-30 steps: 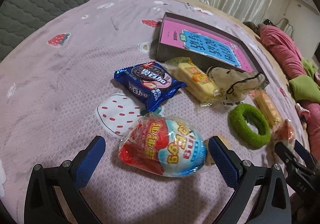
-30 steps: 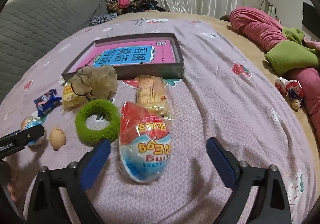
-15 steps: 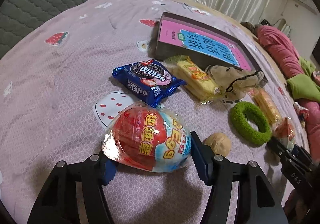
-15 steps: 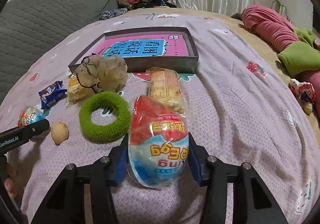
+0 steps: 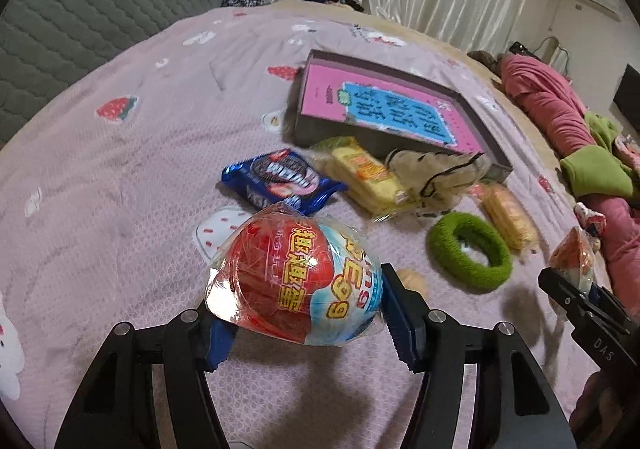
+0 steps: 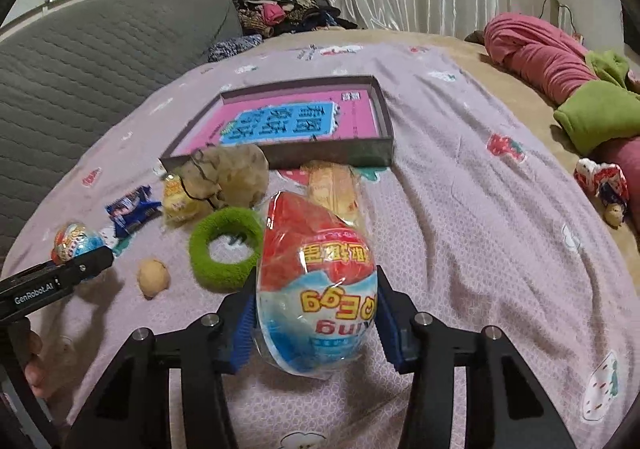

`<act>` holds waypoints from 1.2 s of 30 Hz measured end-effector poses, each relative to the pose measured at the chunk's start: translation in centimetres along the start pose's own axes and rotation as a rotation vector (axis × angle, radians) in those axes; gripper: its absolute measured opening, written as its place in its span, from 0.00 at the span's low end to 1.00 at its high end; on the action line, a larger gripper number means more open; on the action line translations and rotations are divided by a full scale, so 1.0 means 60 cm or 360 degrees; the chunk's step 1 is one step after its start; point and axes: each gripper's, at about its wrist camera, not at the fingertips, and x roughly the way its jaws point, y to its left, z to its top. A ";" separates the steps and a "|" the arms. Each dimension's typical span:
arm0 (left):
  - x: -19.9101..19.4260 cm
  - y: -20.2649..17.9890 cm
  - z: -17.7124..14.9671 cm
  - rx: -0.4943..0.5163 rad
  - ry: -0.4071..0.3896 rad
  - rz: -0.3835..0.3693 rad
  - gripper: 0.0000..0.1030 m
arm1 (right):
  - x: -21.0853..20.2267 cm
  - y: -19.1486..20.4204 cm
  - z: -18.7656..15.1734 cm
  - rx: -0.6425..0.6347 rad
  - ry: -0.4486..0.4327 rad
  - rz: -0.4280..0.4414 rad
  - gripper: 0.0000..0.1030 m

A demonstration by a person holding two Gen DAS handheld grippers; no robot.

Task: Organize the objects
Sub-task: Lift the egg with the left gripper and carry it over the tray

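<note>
The left gripper (image 5: 304,323) is clamped on a red-and-blue plastic-wrapped toy egg (image 5: 294,281), its blue pads pressed against both sides of the wrapper; the egg appears raised off the pink strawberry-print bedspread (image 5: 120,177), judging by the shadow beneath it. The right gripper (image 6: 316,323) is likewise closed on a second red-and-blue plastic-wrapped toy egg (image 6: 316,289), held upright between its pads. The shallow dark cardboard box with a pink-and-blue printed floor (image 6: 384,117) lies farther up the bed and holds none of the loose items, so no placement is complete (assuming the box is the intended destination). Items left on the bedspread: a blue foil biscuit packet (image 5: 282,181), a clear pack of yellow wafers (image 5: 366,179), a beige drawstring fabric pouch (image 6: 228,175), a second clear wafer pack (image 6: 334,185), a green fuzzy ring-shaped hair tie (image 6: 224,249) and a small tan rounded object (image 6: 153,277), possibly a walnut, though blur prevents confirmation. Estimated progress: early; two items gripped, six untouched.
</note>
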 end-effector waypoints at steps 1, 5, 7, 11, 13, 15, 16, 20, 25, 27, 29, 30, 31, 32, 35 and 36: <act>-0.004 -0.002 0.002 0.0002 -0.0009 -0.0002 0.63 | -0.006 0.002 0.004 -0.0004 -0.0010 0.0004 0.50; -0.024 -0.016 0.020 0.0032 -0.0052 -0.0017 0.63 | -0.027 0.014 0.021 -0.0043 -0.0060 0.0023 0.50; -0.032 -0.024 0.029 0.0047 -0.0073 -0.0017 0.63 | -0.034 0.018 0.031 -0.0066 -0.0076 0.0025 0.50; -0.043 -0.037 0.047 0.0076 -0.0097 -0.0016 0.63 | -0.042 0.027 0.052 -0.0095 -0.0097 0.0043 0.50; -0.047 -0.042 0.056 0.0072 -0.0108 -0.0017 0.63 | -0.045 0.031 0.061 -0.0113 -0.0111 0.0045 0.50; -0.051 -0.048 0.067 0.0076 -0.0120 -0.0023 0.63 | -0.048 0.035 0.070 -0.0128 -0.0127 0.0048 0.50; -0.051 -0.050 0.071 0.0081 -0.0128 -0.0019 0.63 | -0.049 0.036 0.074 -0.0133 -0.0135 0.0052 0.50; -0.051 -0.061 0.088 0.0104 -0.0152 -0.0014 0.63 | -0.048 0.038 0.093 -0.0134 -0.0155 0.0068 0.50; -0.044 -0.075 0.108 0.0138 -0.0168 -0.0009 0.63 | -0.043 0.038 0.121 -0.0142 -0.0185 0.0076 0.50; -0.038 -0.080 0.116 0.0150 -0.0171 -0.0007 0.63 | -0.042 0.039 0.136 -0.0157 -0.0202 0.0078 0.50; -0.032 -0.085 0.126 0.0161 -0.0175 0.0000 0.63 | -0.040 0.042 0.152 -0.0178 -0.0220 0.0074 0.50; -0.028 -0.088 0.134 0.0168 -0.0174 0.0002 0.63 | -0.038 0.043 0.160 -0.0188 -0.0223 0.0071 0.50; -0.024 -0.092 0.142 0.0177 -0.0175 0.0004 0.63 | -0.036 0.043 0.169 -0.0197 -0.0231 0.0071 0.50; -0.022 -0.095 0.147 0.0180 -0.0184 0.0003 0.63 | -0.034 0.044 0.177 -0.0210 -0.0238 0.0071 0.50; -0.011 -0.103 0.173 0.0196 -0.0195 0.0007 0.63 | -0.023 0.047 0.204 -0.0234 -0.0254 0.0063 0.50; -0.006 -0.104 0.184 0.0194 -0.0187 -0.0005 0.63 | -0.020 0.047 0.212 -0.0237 -0.0262 0.0065 0.50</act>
